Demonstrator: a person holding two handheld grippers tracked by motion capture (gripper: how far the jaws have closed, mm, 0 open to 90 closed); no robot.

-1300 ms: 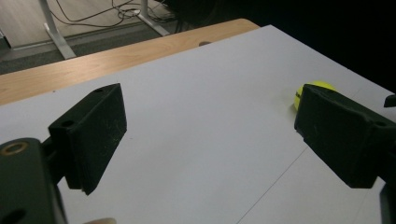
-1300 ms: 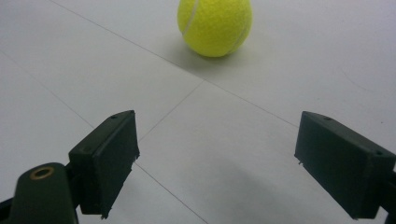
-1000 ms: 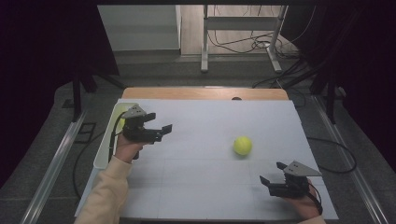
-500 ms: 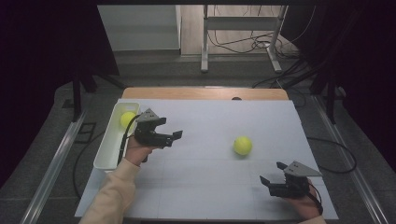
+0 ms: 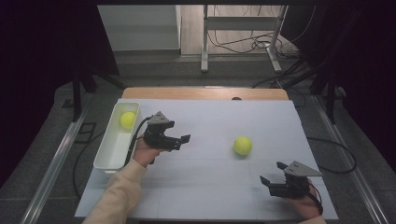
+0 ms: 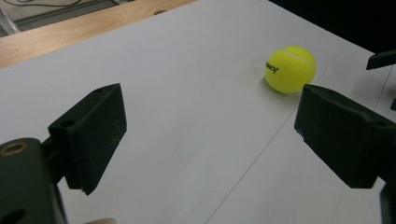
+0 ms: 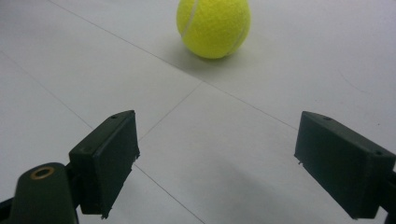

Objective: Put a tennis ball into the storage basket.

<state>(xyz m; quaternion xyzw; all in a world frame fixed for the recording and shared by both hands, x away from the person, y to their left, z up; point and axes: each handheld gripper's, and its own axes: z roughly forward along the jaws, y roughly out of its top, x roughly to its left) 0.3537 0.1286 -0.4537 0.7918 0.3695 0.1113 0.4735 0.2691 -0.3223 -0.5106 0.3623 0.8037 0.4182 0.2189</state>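
Left gripper (image 5: 181, 141) jaws spread, empty; it had moved right off the tray (image 5: 109, 154), one ball (image 5: 127, 120) lying inside. Likely heading for the second ball (image 5: 243, 145) mid-table. Right gripper (image 5: 273, 173) spread, idle near right.

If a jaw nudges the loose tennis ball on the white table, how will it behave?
The tennis ball is round and rests free on the flat table, so it would probably roll away. Its fuzzy felt should grip the pads rather than slip. It looks light and springy, unlikely to be damaged by squeezing.
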